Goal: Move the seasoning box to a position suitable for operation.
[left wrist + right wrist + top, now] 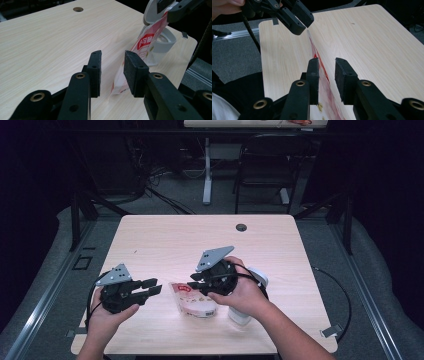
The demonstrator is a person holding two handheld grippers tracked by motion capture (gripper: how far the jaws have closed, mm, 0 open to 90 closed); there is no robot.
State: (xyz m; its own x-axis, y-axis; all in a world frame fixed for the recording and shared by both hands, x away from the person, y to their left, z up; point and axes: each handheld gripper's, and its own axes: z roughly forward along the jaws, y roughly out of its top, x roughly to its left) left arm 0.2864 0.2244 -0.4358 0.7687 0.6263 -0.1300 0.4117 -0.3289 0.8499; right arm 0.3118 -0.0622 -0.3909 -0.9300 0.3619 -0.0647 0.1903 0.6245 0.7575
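Two sets of jaws parted, neither clamped. Nearest, left gripper (152, 289) about half open and empty, aimed at the lower corner of the red-and-white pouch (192, 304). Pouch near the table's (200, 240) front edge, propped on edge between the right gripper's (192, 282) pads, against one pad, clear of the other. Just behind, a white container (240, 315). Step in hand, probably: securing the pouch for opening. Next: squeezing firmly, then bringing the left gripper in.

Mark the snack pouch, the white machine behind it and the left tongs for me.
snack pouch (192, 301): high view, its printed face.
white machine (163, 41): left gripper view, its round rim.
left tongs (156, 287): high view, between the tips.
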